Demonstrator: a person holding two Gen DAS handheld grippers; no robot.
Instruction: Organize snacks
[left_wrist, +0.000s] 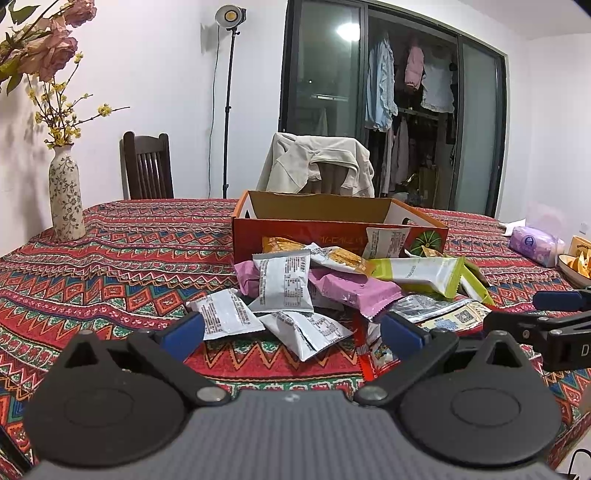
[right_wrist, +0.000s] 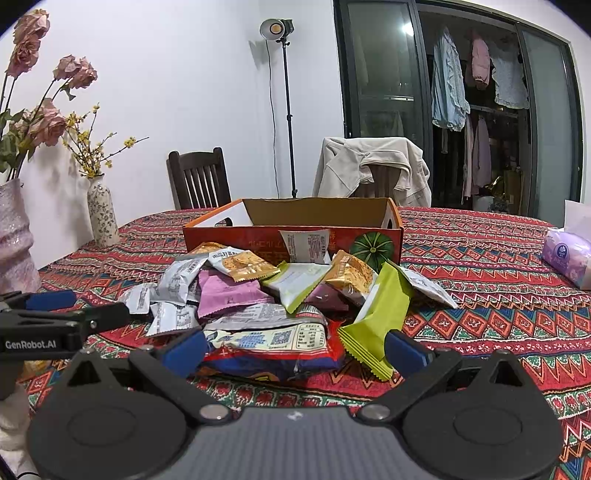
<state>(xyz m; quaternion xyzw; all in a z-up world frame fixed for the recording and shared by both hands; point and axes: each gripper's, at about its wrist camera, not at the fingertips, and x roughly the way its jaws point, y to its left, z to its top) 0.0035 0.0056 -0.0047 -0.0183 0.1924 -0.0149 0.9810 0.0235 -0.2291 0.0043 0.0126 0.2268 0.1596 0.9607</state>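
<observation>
A pile of snack packets (left_wrist: 332, 284) lies on the patterned tablecloth in front of an open orange cardboard box (left_wrist: 325, 230). The pile holds silver, pink, lime-green and orange packets; it also shows in the right wrist view (right_wrist: 280, 295), with the box (right_wrist: 295, 236) behind it. My left gripper (left_wrist: 291, 332) is open, low over the table, its blue fingers on either side of the near silver packets (left_wrist: 306, 332). My right gripper (right_wrist: 295, 350) is open, its fingers on either side of a large red-and-white packet (right_wrist: 273, 347) and a lime-green packet (right_wrist: 376, 325). Neither holds anything.
A floral vase (left_wrist: 66, 195) stands at the table's far left; a larger pink vase (right_wrist: 14, 236) stands nearer. A purple tissue pack (left_wrist: 535, 243) and a bowl (left_wrist: 576, 267) of orange snacks are on the right. Two chairs stand behind the table.
</observation>
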